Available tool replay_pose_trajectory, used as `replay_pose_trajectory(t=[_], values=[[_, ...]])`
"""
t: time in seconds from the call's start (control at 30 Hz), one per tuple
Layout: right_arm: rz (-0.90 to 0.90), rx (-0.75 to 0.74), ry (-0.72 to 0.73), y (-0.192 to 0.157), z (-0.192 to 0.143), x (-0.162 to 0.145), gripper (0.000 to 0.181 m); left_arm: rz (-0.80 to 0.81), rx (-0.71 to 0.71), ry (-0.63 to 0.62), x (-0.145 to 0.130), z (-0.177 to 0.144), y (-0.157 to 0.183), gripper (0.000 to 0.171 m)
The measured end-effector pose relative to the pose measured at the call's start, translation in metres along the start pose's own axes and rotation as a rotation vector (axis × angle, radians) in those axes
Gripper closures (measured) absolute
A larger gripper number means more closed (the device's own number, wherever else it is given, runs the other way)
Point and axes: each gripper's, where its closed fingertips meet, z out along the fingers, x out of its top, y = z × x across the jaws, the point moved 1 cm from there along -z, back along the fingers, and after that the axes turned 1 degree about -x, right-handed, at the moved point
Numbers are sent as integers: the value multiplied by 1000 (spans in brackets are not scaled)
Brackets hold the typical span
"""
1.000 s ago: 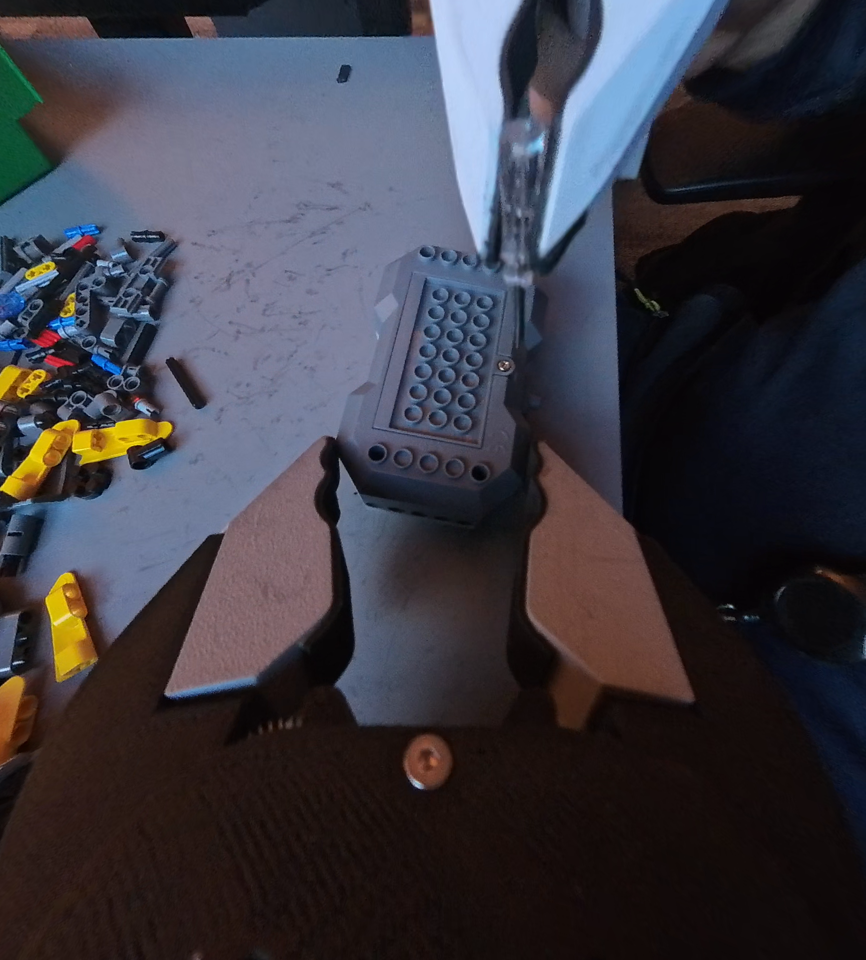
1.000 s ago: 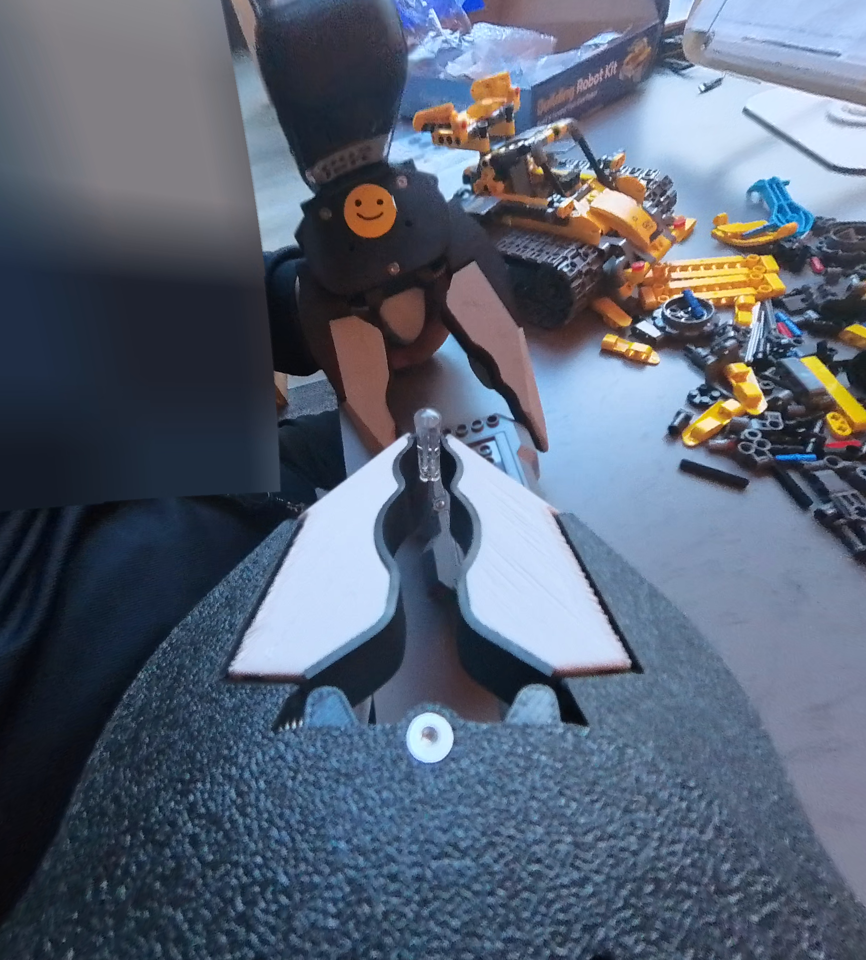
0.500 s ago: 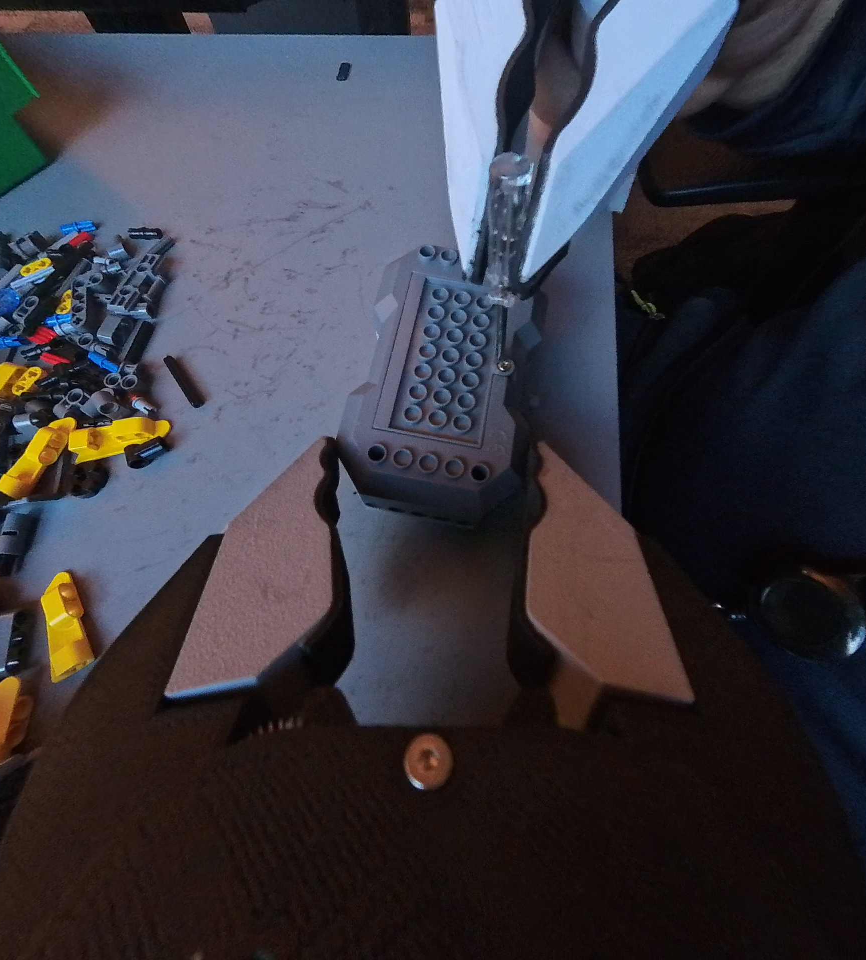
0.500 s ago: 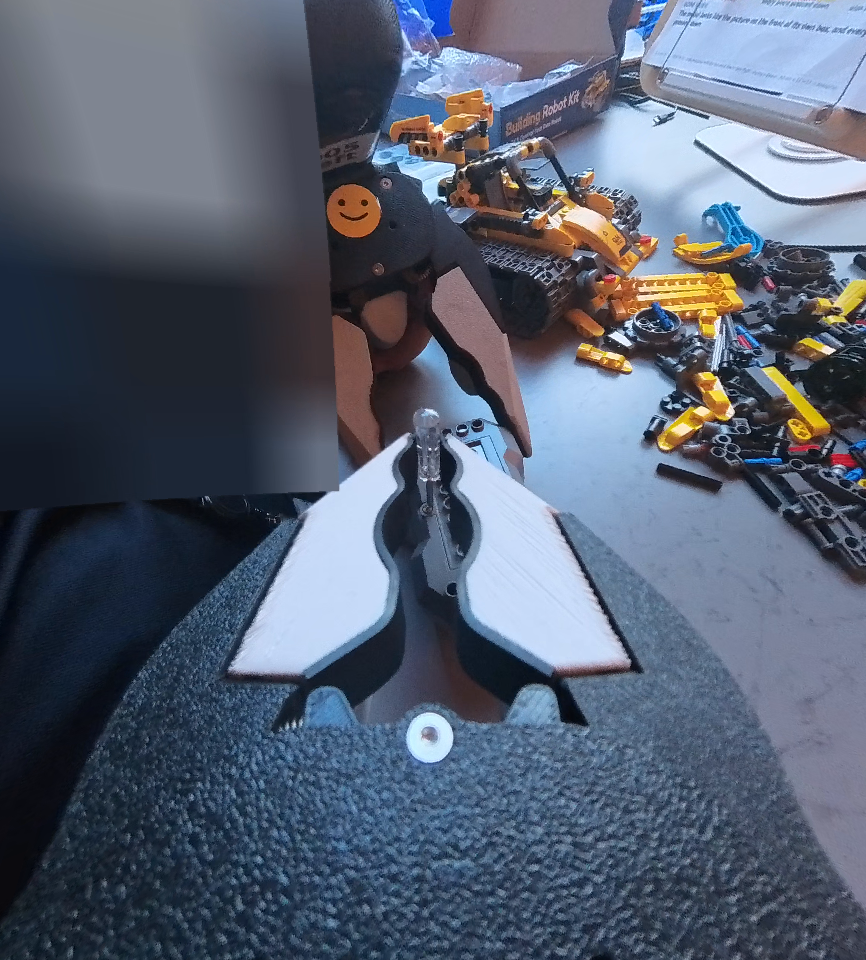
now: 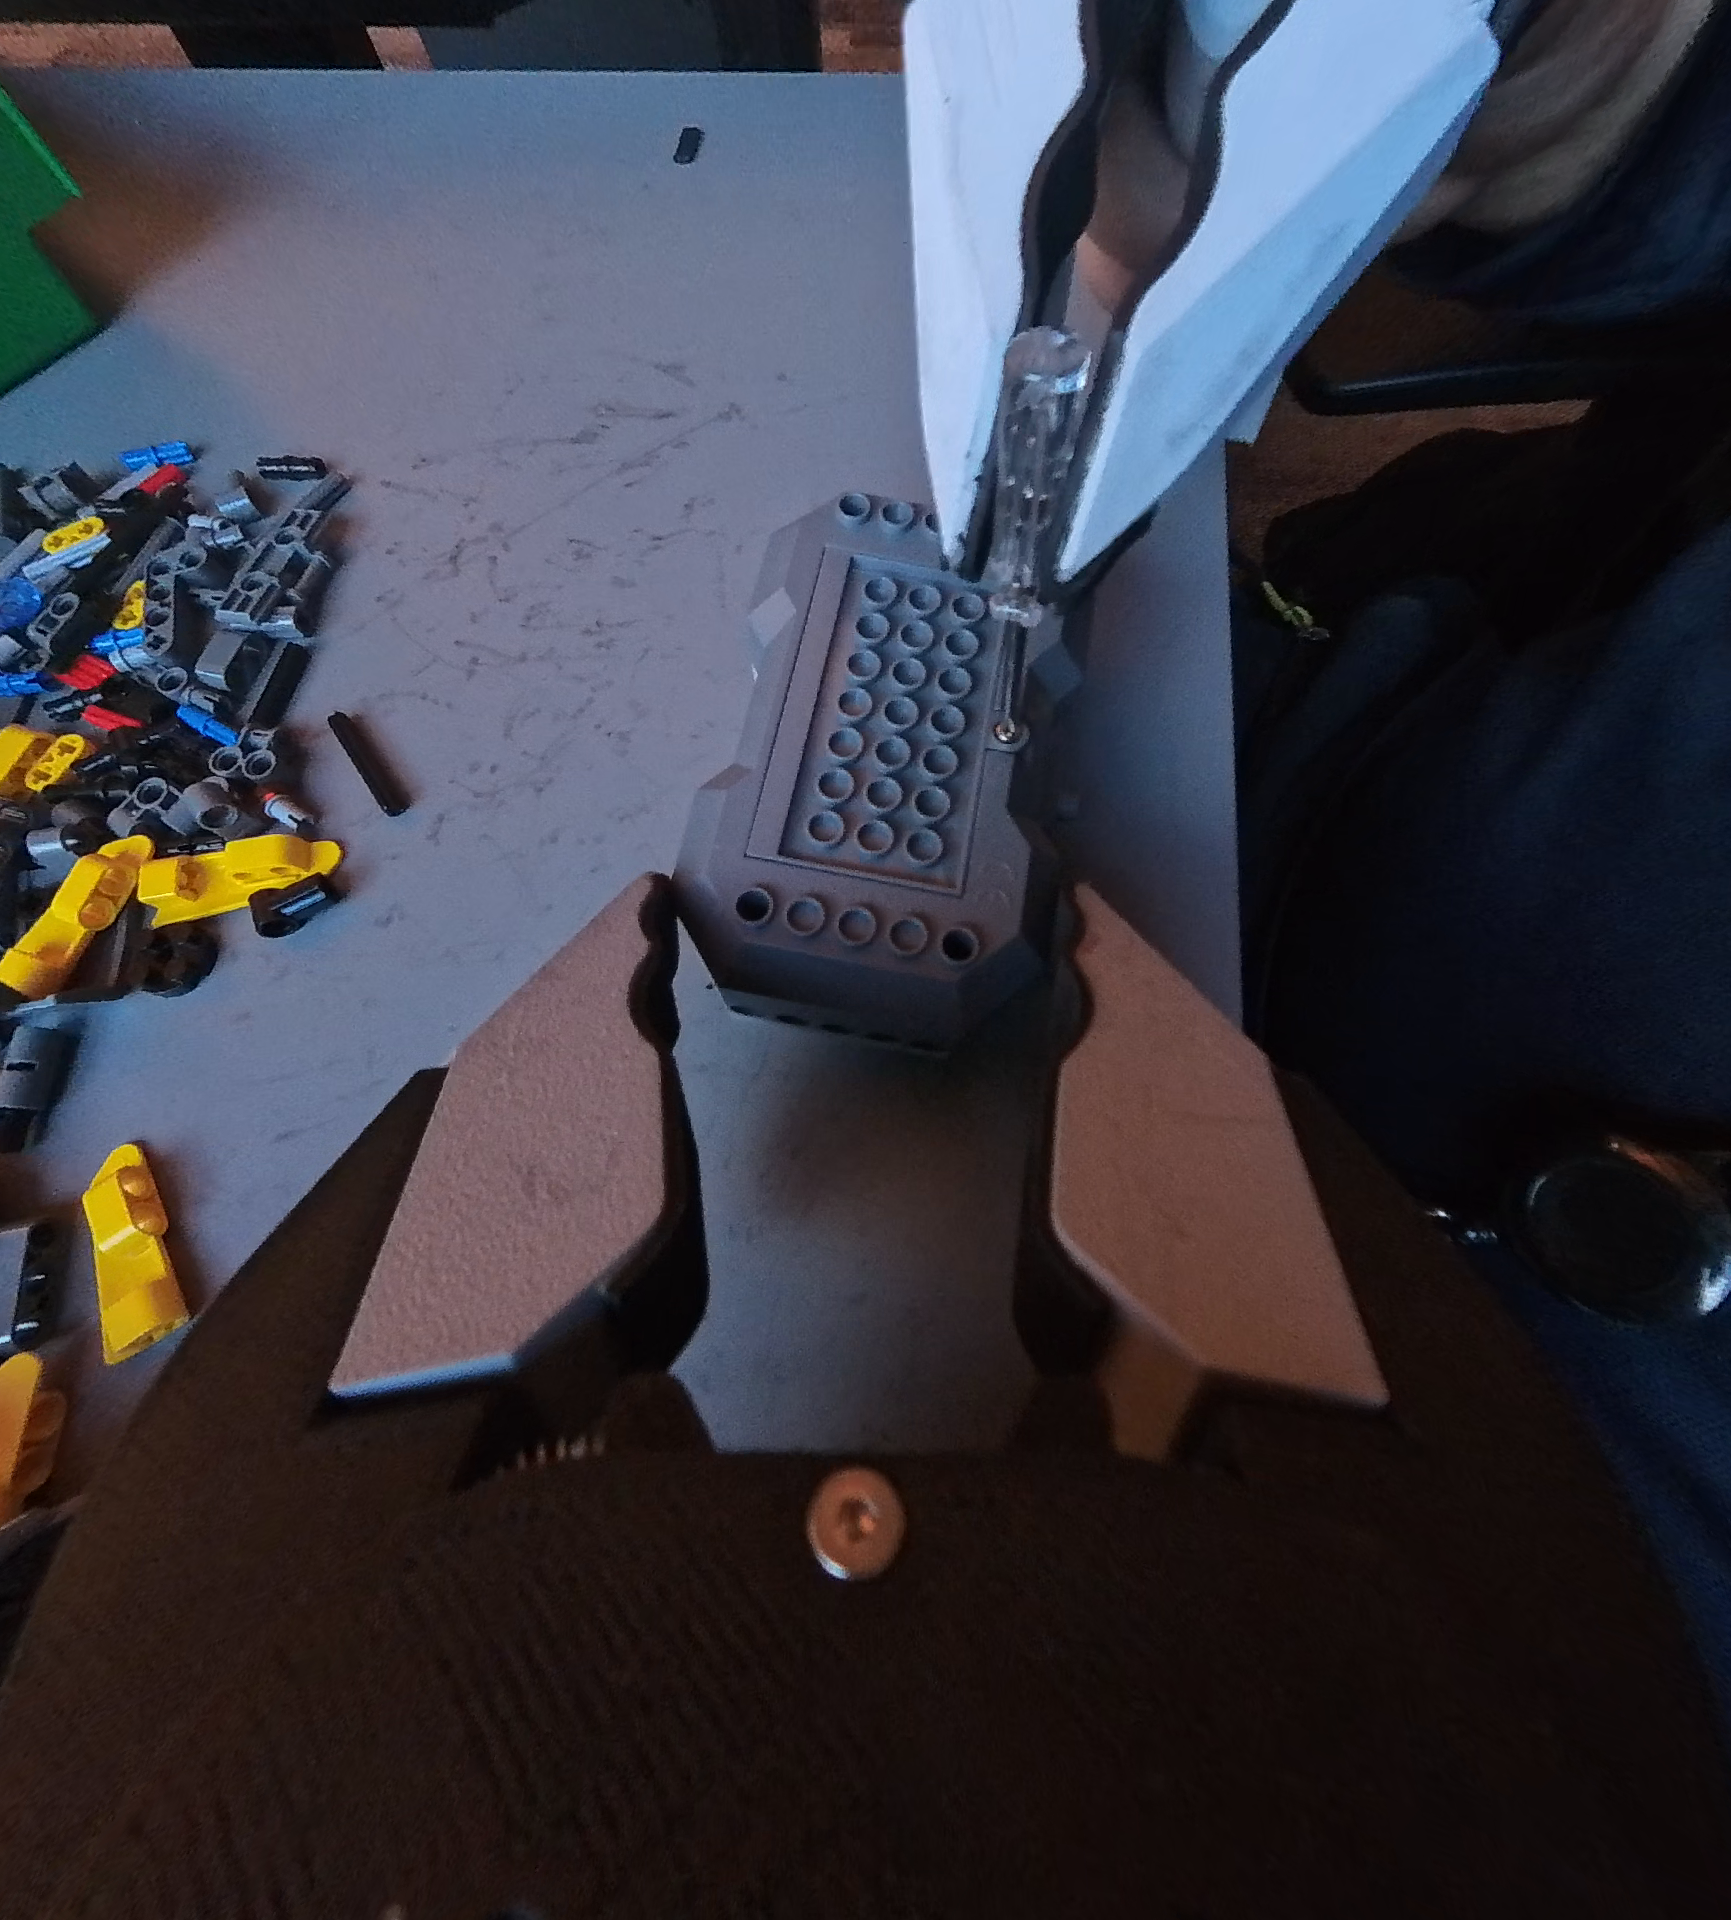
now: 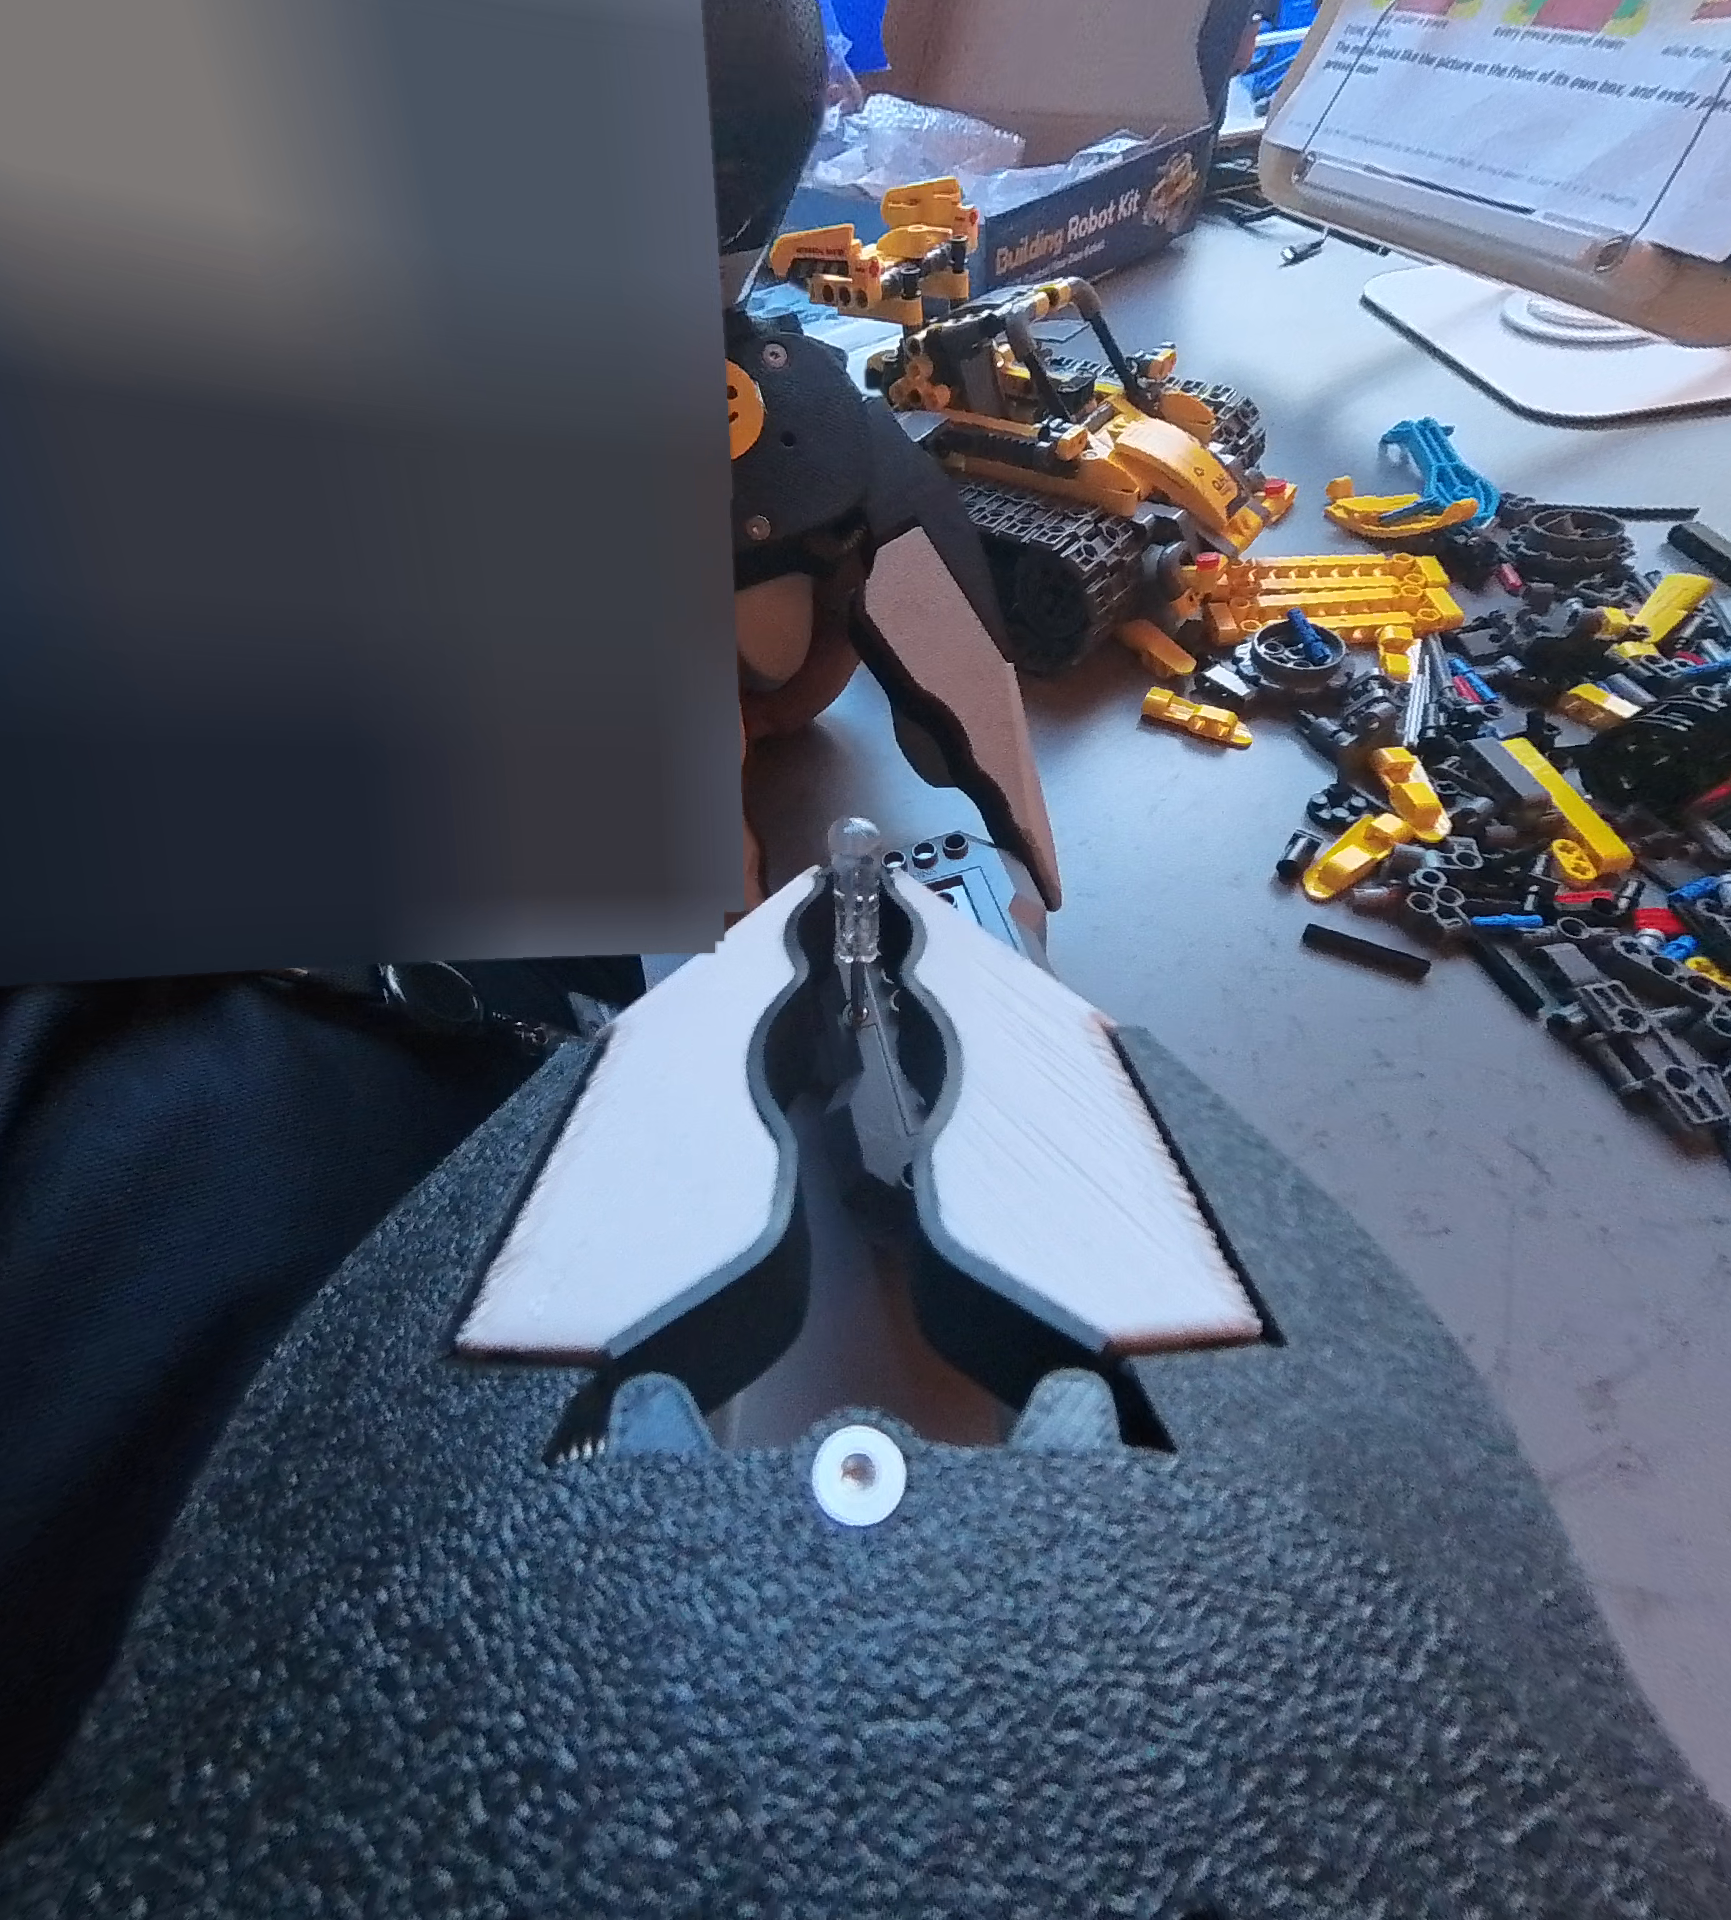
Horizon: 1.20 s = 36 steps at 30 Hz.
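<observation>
Grey studded block (image 5: 871, 769) at the worktop (image 5: 487, 416) right edge is clamped by the left gripper (image 5: 866, 935) jaws; a clear-handled screwdriver (image 5: 1032, 468), clenched in the right gripper (image 6: 861, 914), is set on its screw (image 5: 1004, 734).

Left gripper (image 5: 861, 914) spread wide; right gripper (image 6: 856, 883) pinched nearly closed.

Printed wording on blue kit box (image 6: 1089, 223), text on propped sheet (image 6: 1567, 94), both legible

Grey studded block (image 5: 871, 769) flat on table edge, clear-handled screwdriver (image 5: 1032, 457) tip at its screw.
</observation>
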Motion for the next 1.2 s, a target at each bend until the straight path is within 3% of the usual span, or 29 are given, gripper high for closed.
replay_pose_trajectory(t=[0.43,0.7,0.8,0.9,1.2], values=[[-95,-319,95,-4,-5,-4,174,-7,27,-1,0,0,-3,103],[-54,-327,104,-4,-2,-3,174,1,38,-2,0,0,-3,103],[-144,-200,28,-6,2,-2,173,4,38,-2,0,0,-3,103],[-253,38,-42,-6,3,-1,174,-8,29,-1,0,0,-4,103],[-321,720,-40,-2,0,-1,174,-15,22,0,0,0,-3,103]])
